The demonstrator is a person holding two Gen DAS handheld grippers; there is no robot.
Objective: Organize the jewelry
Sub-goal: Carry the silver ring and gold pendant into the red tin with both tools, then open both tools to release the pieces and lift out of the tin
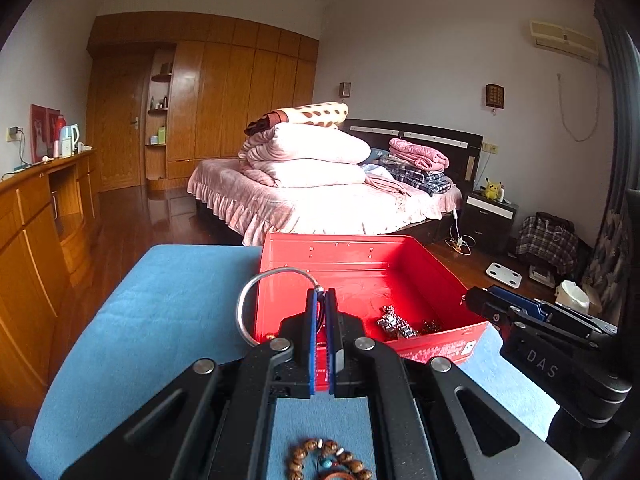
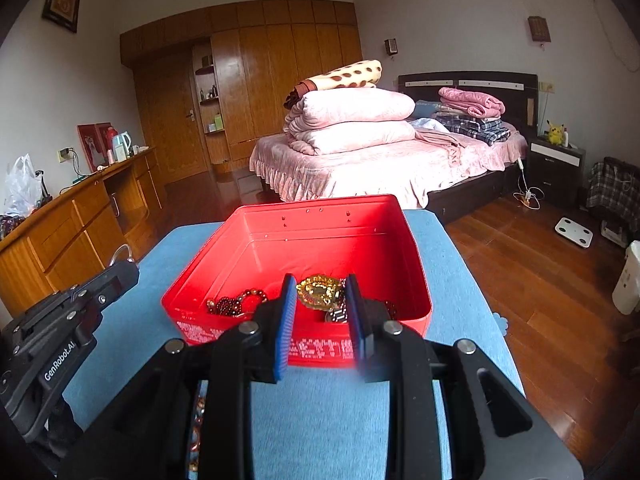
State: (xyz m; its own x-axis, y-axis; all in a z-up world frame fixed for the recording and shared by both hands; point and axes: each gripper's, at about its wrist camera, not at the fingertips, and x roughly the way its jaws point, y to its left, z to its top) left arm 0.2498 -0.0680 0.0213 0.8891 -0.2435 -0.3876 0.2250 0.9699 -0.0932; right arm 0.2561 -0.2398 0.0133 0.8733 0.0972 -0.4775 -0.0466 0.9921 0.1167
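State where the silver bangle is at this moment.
In the left wrist view, the silver bangle is pinched in the left hand-held gripper, held up at the red tin's left wall, above the blue cloth.

The tin point(image 2: 298, 236) is set on the tabletop point(image 2: 340, 412), toward its far edge. A brooch point(image 2: 318, 292), a bead string point(image 2: 236, 304) and a metal watch band point(image 1: 394, 324) are held inside it, near the front wall. A wooden bead bracelet point(image 1: 328, 460) is laid on the tabletop before the tin. Behind the tabletop a bed point(image 2: 380, 160) is placed, with a wardrobe point(image 2: 256, 72) behind that and a sideboard point(image 2: 80, 216) to the left.
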